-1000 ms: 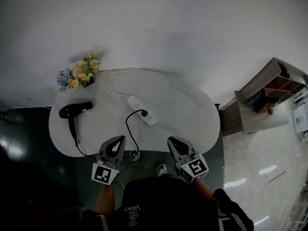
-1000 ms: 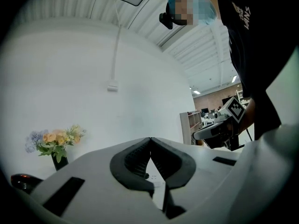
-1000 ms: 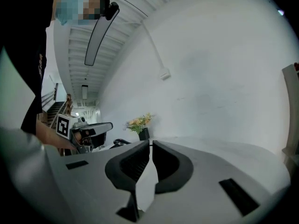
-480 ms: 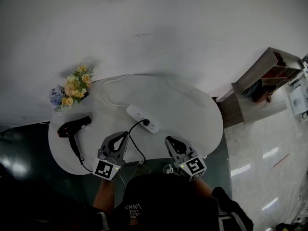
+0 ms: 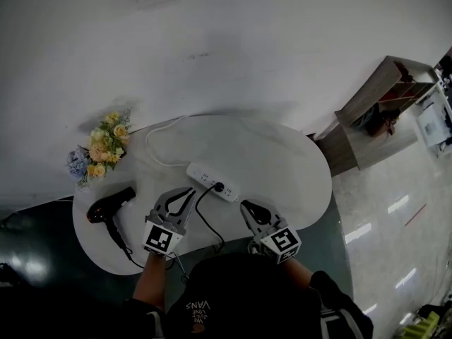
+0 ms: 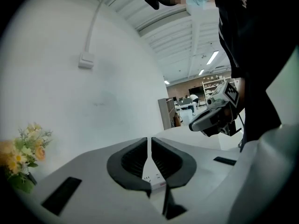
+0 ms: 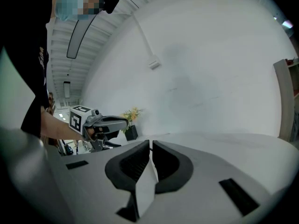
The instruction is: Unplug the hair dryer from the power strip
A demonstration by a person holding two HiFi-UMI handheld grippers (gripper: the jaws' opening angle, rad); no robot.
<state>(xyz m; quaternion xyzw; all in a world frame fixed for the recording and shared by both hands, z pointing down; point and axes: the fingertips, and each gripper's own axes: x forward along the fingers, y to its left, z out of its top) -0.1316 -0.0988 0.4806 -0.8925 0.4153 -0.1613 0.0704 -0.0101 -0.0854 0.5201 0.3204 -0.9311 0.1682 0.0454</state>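
The white power strip (image 5: 210, 181) lies across the middle of the white oval table (image 5: 282, 162), with the black plug (image 5: 218, 187) in one of its sockets. The plug's black cord (image 5: 206, 221) runs off the near edge and round to the black hair dryer (image 5: 109, 206) at the table's left end. My left gripper (image 5: 188, 192) is shut and empty, its tips just short of the strip's near side; the strip (image 6: 154, 181) shows below its jaws. My right gripper (image 5: 247, 206) is shut and empty too, to the right of the plug and above the table's near edge.
A bunch of flowers in a dark pot (image 5: 97, 154) stands at the table's far left. The strip's white lead (image 5: 157, 141) loops toward the wall. A wooden shelf unit (image 5: 378, 115) stands to the right on the glossy floor.
Both grippers have moved forward from the table's near edge toward the power strip, the left one closing in on it. Both have stayed shut.
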